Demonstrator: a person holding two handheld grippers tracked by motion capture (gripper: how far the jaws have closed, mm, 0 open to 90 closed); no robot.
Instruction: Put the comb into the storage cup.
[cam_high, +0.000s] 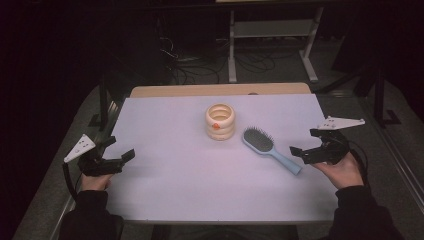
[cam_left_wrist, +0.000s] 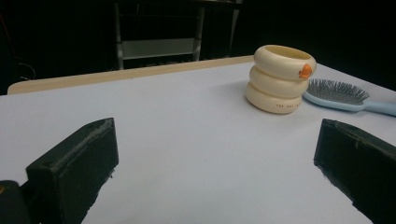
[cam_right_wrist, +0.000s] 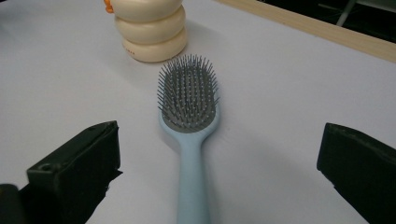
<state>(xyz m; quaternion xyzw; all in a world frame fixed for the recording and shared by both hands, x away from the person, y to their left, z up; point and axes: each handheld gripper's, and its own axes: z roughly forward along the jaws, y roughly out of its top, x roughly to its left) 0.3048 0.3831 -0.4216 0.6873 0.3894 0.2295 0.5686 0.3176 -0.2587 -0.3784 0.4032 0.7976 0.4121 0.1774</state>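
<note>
Your right gripper (cam_high: 306, 142) is spread wide, holding nothing — it sits just off the handle end of the light blue hairbrush (cam_high: 269, 149), and in the right gripper view that handle runs up between the jaws without touching them. The brush lies bristles up on the white table (cam_high: 175, 175), head just beside the cream ringed cup (cam_high: 220, 121), apart from it. Your left gripper (cam_high: 119, 148) is also spread wide and empty, well away from the hairbrush, on the far side of the cup from it, near the table's edge.
</note>
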